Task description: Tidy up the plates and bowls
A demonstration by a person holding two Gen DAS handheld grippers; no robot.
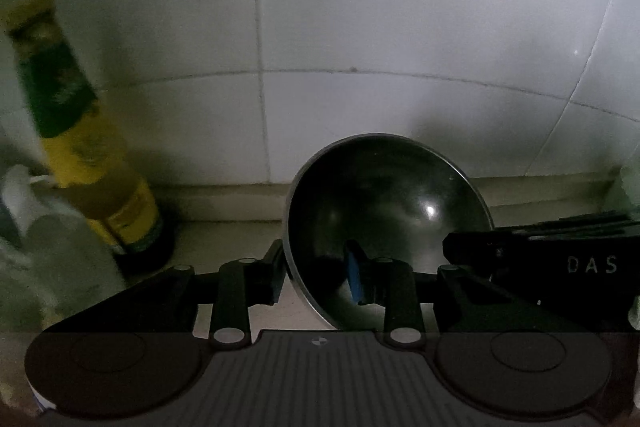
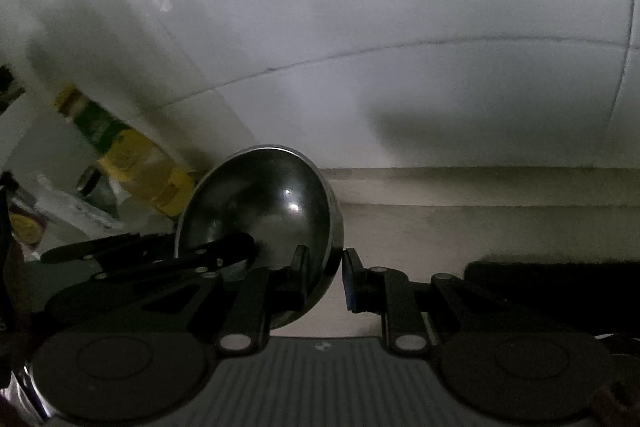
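Left of our tongs (image 1: 316, 273) a yellow bottle (image 1: 90, 163) and clutter block passage; ahead the tiled wall (image 1: 400, 27) stops us; right of our tongs bare tabletop (image 2: 460, 227) lies free.

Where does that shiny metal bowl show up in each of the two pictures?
Left wrist view: the metal bowl sits lower centre, right of the yellow bottle.
Right wrist view: the bowl sits lower centre-left.
Shared landmark: the yellow bottle, left of the bowl in both.
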